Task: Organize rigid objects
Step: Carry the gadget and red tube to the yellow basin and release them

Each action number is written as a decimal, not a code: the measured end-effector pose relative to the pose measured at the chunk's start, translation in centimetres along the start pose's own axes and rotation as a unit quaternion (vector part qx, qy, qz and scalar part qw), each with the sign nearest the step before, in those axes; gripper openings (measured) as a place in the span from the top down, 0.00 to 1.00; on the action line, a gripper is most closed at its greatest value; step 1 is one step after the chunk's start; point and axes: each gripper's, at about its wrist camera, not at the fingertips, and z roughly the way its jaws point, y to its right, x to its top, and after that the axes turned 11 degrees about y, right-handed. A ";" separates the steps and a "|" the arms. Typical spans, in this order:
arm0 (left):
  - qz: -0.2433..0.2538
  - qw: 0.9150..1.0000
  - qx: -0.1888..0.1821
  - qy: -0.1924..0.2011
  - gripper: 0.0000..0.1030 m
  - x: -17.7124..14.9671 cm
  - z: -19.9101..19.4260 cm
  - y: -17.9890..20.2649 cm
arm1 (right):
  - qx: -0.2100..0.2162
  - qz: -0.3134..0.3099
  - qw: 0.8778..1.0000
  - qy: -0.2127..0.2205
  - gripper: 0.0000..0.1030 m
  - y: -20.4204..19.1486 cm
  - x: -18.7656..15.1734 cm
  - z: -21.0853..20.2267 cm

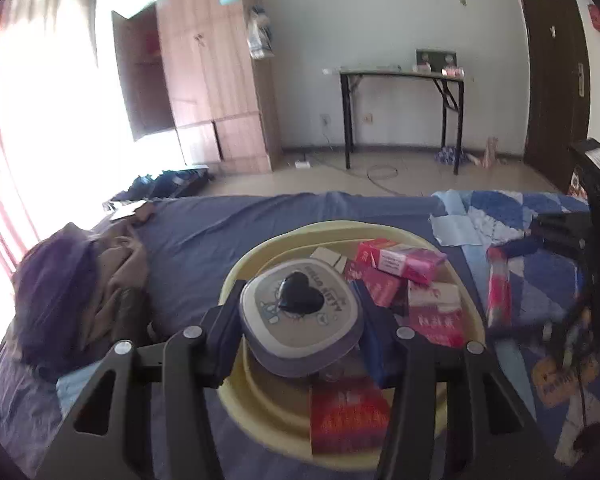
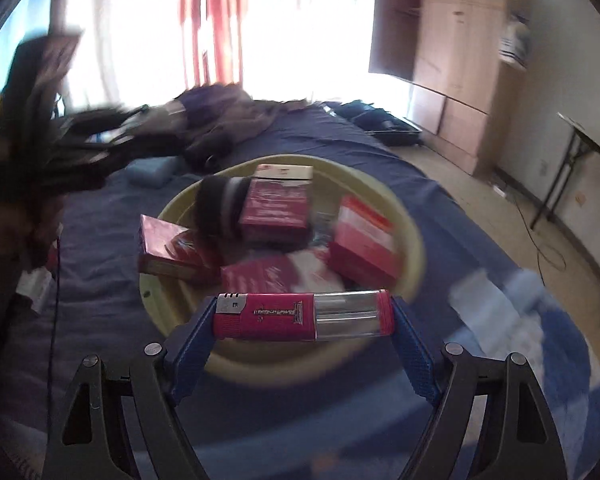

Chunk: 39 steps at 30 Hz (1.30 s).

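Note:
In the left wrist view my left gripper (image 1: 302,316) is shut on a grey rounded box (image 1: 300,316) with a cartoon-cat print and a black heart on its lid. It hangs over a yellow basin (image 1: 236,268) on the bed, which holds several red and pink cartons (image 1: 404,264). In the right wrist view my right gripper (image 2: 304,316) is shut on a red lighter (image 2: 268,316) with a clear end, held crosswise between the blue pads (image 2: 412,340) above the near rim of the basin (image 2: 412,240). Red cartons (image 2: 276,208) and a dark round thing (image 2: 218,208) lie in the basin, blurred.
The basin sits on a bed with a blue sheet (image 1: 204,232). A heap of brown and purple clothes (image 1: 80,288) lies at the left and a patchwork quilt (image 1: 500,208) at the right. A wardrobe (image 1: 212,80), a black table (image 1: 400,76) and a dark door (image 1: 556,80) stand beyond.

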 end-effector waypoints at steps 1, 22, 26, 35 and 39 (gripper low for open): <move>0.005 1.000 -0.009 -0.011 0.49 0.3 0.8 0.3 | 0.000 -0.003 1.000 -0.002 0.20 -0.3 0.3 0.7; -0.035 0.996 -0.046 -0.062 0.09 1.8 6.3 0.0 | 0.014 -0.008 1.000 0.013 0.13 -1.1 0.1 8.8; -0.080 0.997 -0.017 0.006 0.00 2.7 0.8 -0.8 | 0.007 0.000 0.999 0.034 0.01 -0.9 -0.3 8.0; -0.166 0.984 0.065 -0.025 0.00 -5.1 -8.5 4.9 | 0.046 0.038 0.998 0.027 0.00 1.9 -2.0 0.9; -0.179 0.979 0.076 -0.066 0.00 -8.6 -5.9 9.8 | 0.012 0.045 0.999 0.007 0.00 3.2 -4.9 0.2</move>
